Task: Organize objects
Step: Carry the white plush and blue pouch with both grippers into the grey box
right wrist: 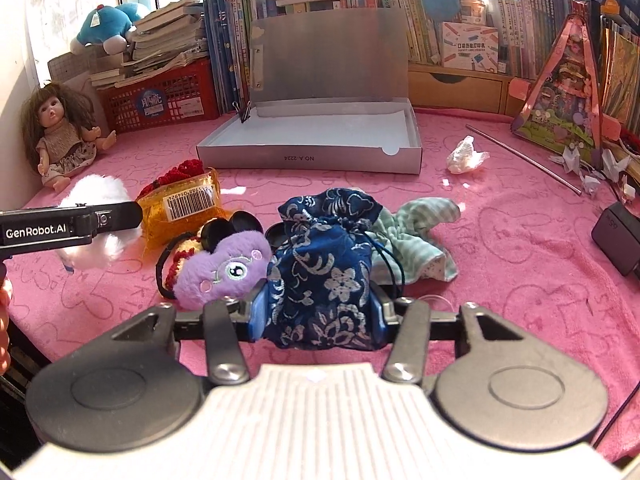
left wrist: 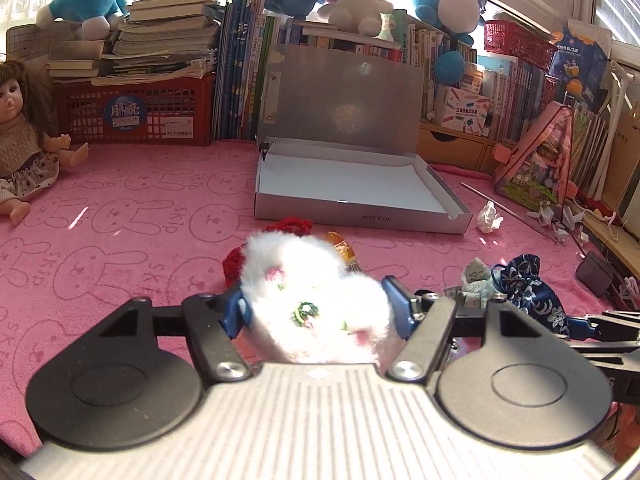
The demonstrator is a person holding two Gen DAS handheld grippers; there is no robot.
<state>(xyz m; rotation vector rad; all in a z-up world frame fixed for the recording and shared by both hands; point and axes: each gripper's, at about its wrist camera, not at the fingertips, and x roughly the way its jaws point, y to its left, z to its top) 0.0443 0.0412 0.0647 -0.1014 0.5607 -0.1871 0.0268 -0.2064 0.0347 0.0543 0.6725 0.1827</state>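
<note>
My left gripper (left wrist: 316, 306) is shut on a white fluffy plush (left wrist: 308, 288), held just above the pink cloth. The plush also shows at the left of the right wrist view (right wrist: 96, 196). My right gripper (right wrist: 318, 310) is shut on a dark blue floral drawstring pouch (right wrist: 324, 264), which also shows in the left wrist view (left wrist: 528, 292). An open silver box (left wrist: 352, 188) with a raised lid lies ahead, white inside; it also shows in the right wrist view (right wrist: 316, 140). A purple plush (right wrist: 224, 268), an orange packet (right wrist: 184, 208), red knitwear (right wrist: 182, 172) and a green striped cloth (right wrist: 420, 232) lie near the pouch.
A doll (right wrist: 64, 136) sits at the far left. A red crate (left wrist: 140, 112) under stacked books, rows of books and plush toys line the back. A crumpled wrapper (right wrist: 464, 156), a metal rod (right wrist: 524, 160), a pink bag (right wrist: 564, 92) and a black device (right wrist: 620, 232) lie to the right.
</note>
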